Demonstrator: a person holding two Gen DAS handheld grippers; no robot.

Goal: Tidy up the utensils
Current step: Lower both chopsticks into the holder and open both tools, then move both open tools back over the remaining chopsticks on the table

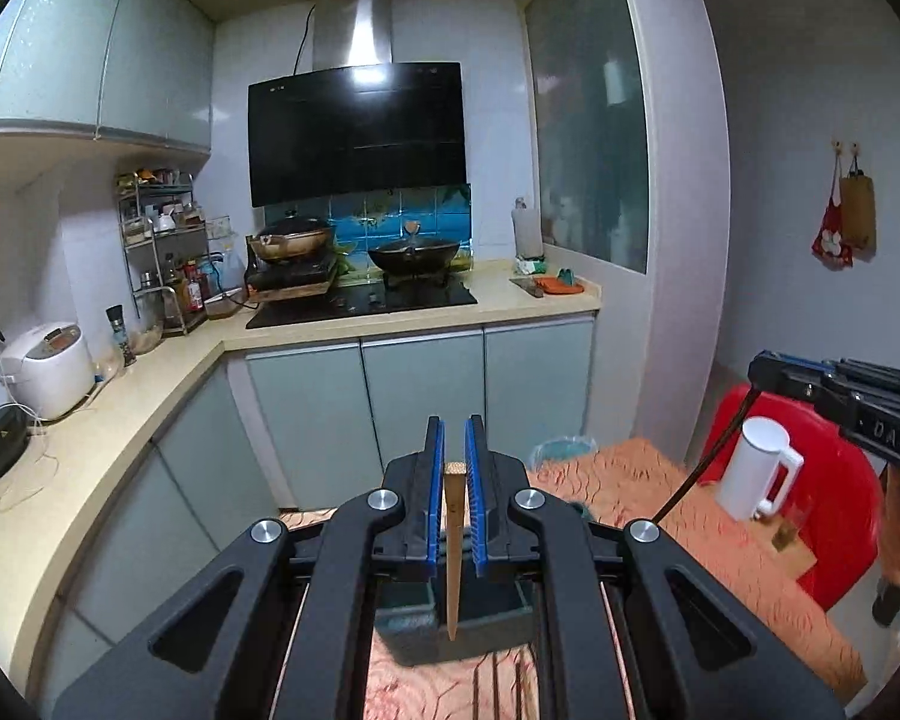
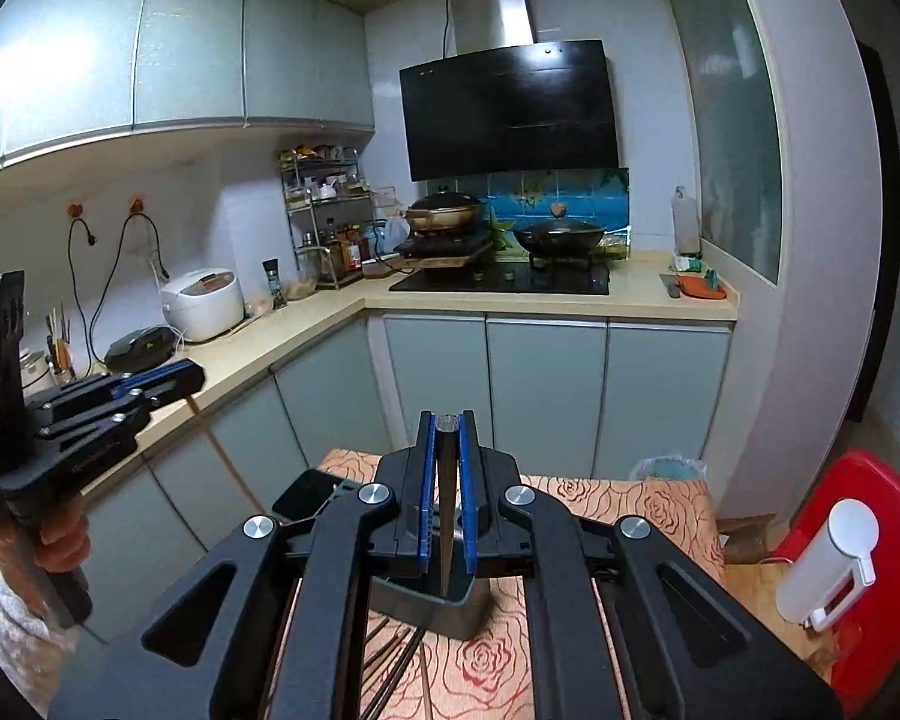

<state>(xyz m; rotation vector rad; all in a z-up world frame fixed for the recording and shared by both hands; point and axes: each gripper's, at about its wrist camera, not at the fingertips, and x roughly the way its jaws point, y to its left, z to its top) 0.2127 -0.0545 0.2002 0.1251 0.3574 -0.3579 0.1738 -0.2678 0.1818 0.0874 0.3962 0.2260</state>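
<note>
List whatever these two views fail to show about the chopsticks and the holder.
- Grey plastic holder, left wrist view: the left gripper covers its sides; contents unseen.
- Dark chopstick, right wrist view: its tip's depth inside the holder is unclear.
- Loose chopsticks on the tablecloth: the gripper's arms hide their number.

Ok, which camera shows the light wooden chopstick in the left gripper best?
Left wrist view: the light wooden chopstick runs full length between the blue pads, tip over the dark holder. Right wrist view shows it side-on, blurred.
</note>
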